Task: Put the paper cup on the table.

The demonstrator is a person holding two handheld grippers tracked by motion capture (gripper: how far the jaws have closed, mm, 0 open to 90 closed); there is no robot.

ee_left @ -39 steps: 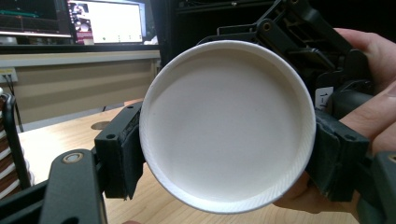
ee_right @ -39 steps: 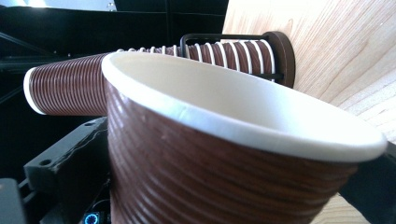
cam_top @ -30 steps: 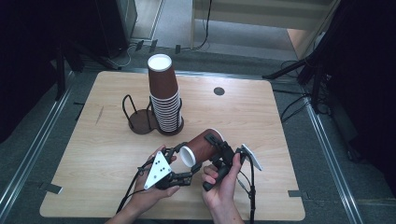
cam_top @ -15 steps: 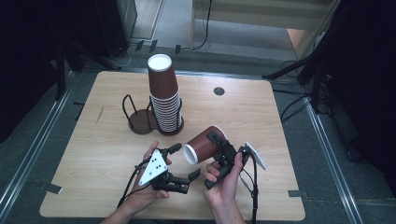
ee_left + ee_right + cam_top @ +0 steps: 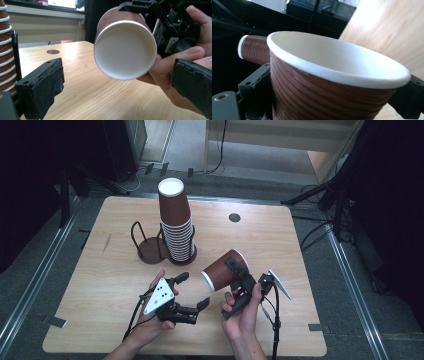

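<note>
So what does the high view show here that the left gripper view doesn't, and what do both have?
High view alone: the whole table, the round white top of the cup stack, the empty wire holder, and the left claw open. Left gripper view alone: the white inside of the held cup, empty. Both: that brown paper cup lying sideways, clamped in the right claw, off the table.

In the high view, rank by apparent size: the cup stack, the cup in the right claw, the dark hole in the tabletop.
1. Cup stack, clearly largest.
2. Held cup in the right claw, though it sits nearer the camera.
3. Dark hole, smallest.
</note>
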